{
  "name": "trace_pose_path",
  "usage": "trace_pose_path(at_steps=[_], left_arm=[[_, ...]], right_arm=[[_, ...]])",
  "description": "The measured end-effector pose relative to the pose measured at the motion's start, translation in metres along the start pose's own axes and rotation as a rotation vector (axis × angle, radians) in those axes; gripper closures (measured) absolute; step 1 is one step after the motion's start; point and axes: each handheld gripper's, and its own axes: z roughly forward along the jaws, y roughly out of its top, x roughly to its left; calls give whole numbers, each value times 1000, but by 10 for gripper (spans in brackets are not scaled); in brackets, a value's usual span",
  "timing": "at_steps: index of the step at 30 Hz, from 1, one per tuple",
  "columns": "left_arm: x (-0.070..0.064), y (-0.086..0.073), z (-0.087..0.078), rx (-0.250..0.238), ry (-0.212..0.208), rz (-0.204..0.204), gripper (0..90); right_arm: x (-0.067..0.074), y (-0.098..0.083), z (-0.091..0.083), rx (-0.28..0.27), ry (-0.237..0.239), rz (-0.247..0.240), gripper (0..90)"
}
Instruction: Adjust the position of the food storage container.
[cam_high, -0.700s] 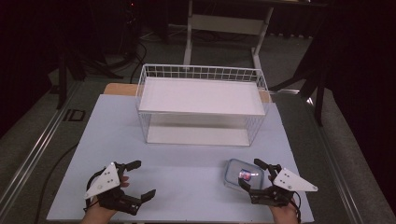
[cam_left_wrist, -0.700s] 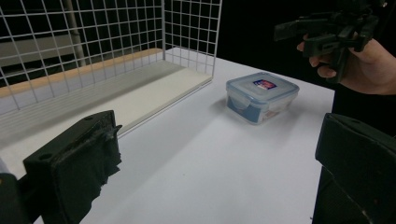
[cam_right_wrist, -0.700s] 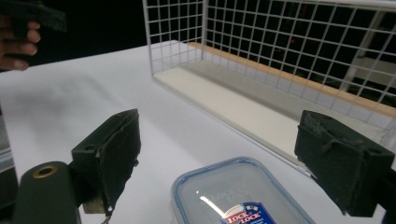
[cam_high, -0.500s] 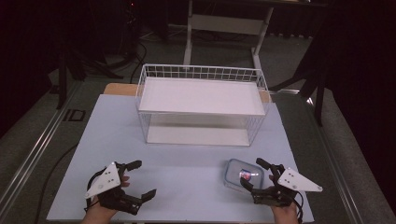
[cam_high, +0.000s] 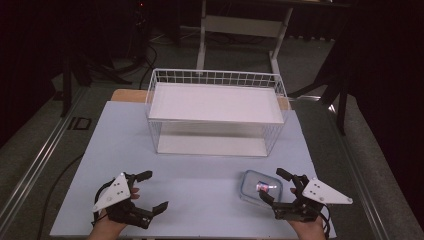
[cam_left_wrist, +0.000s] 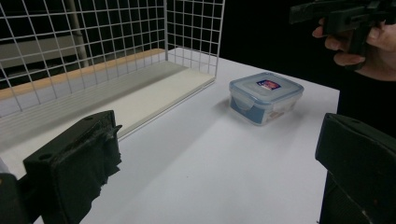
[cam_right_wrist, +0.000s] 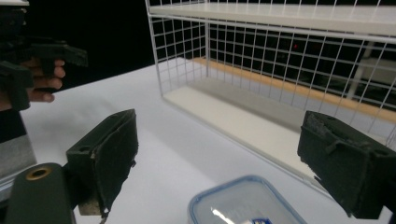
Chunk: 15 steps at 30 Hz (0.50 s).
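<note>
We note the left gripper (cam_high: 148, 191) at 7 o'clock, jaws wide, empty, idle. At 5 o'clock, the container (cam_high: 260, 187) sits just ahead of the right gripper (cam_high: 274, 185), also wide and empty, seemingly lined up to grasp.

We see a small clear lidded container (cam_high: 260, 187) with blue-edged lid, shut, lying flat near the desk's (cam_high: 200, 180) front right.

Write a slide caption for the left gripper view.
Open left gripper faces a lidded plastic container on the white table, beside the wire rack.
</note>
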Motion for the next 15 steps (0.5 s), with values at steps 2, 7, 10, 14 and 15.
trace_pose_path(at_steps=[2,7,10,14,15], left_arm=[[0,0,0,0,4,4,6],[1,0,0,0,5,-1,6],[2,-1,1,4,3,-2,7],[1,-1,2,6,0,0,7],[1,-1,3,6,0,1,6]], right_arm=[[-3,0,-3,31,-26,-19,134],[-15,-11,-14,119,-58,-20,334],[-25,-21,-21,171,-90,-22,422],[-43,-38,-27,220,-157,-10,527],[-47,-41,-28,238,-162,2,567]])
